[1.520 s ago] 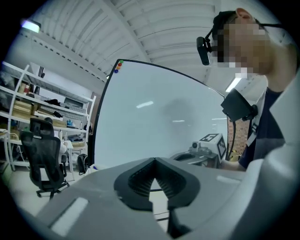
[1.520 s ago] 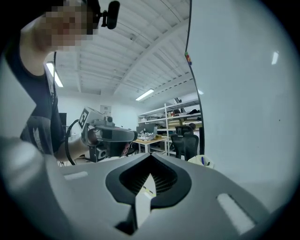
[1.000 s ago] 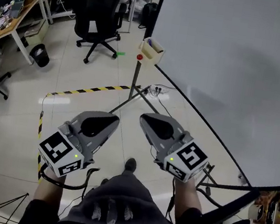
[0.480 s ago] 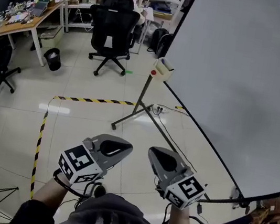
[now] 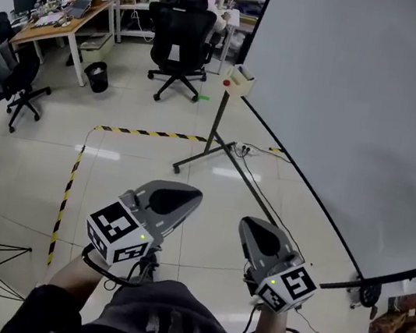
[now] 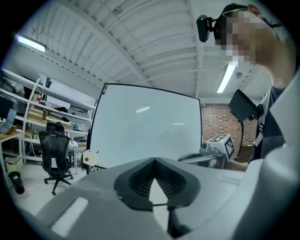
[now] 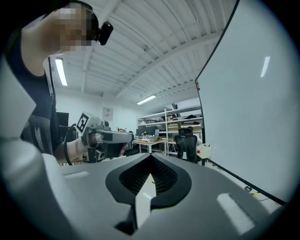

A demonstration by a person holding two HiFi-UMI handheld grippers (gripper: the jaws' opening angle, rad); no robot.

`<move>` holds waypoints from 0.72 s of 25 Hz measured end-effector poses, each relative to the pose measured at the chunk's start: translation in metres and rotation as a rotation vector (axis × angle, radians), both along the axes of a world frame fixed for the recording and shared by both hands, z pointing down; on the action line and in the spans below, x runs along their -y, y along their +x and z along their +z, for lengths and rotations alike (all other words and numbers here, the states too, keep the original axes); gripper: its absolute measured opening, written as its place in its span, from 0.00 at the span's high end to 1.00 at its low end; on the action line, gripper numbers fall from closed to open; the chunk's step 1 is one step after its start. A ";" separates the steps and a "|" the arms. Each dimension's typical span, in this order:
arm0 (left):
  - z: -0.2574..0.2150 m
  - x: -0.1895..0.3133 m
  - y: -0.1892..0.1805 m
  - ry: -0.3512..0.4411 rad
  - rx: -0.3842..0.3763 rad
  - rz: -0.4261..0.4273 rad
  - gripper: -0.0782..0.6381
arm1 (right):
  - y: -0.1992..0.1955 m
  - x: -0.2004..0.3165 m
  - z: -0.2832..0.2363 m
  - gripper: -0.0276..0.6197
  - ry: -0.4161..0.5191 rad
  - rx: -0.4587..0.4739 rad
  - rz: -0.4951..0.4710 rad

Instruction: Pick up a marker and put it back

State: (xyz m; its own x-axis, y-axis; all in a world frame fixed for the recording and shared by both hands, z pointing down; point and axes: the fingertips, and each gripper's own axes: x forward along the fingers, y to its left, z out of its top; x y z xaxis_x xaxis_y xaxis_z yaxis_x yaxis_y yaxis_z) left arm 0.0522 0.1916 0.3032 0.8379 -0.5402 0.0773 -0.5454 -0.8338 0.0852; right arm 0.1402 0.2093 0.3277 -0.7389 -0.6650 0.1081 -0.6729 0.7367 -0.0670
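A small beige marker box (image 5: pixel 240 81) with a red dot hangs at the far end of the big whiteboard (image 5: pixel 360 108); I cannot make out a marker in it. My left gripper (image 5: pixel 188 192) and right gripper (image 5: pixel 250 224) are held level over the floor, side by side, well short of the box. Both are shut with nothing between the jaws. The left gripper view shows its closed tips (image 6: pixel 154 159), the box (image 6: pixel 90 158) far ahead and the whiteboard (image 6: pixel 145 126). In the right gripper view the closed tips (image 7: pixel 151 154) point toward the box (image 7: pixel 204 151).
The whiteboard's stand legs (image 5: pixel 212 143) and a power strip with cable (image 5: pixel 242 150) lie on the tiled floor. Yellow-black tape (image 5: pixel 146 132) marks the floor. A person sits in a black office chair (image 5: pixel 184 35) at a far desk, near a black bin (image 5: pixel 97 76).
The head view has swung and takes in more of the room. Both grippers sit lower in the picture and a little further apart, still shut and empty.
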 end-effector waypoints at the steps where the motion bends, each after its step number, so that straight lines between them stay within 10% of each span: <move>1: -0.001 -0.011 0.006 -0.002 0.002 -0.010 0.88 | 0.008 -0.010 0.000 0.95 0.004 0.006 0.000; 18: 0.020 -0.098 0.037 -0.004 0.115 0.019 0.88 | 0.026 -0.070 0.009 0.96 0.009 0.037 0.035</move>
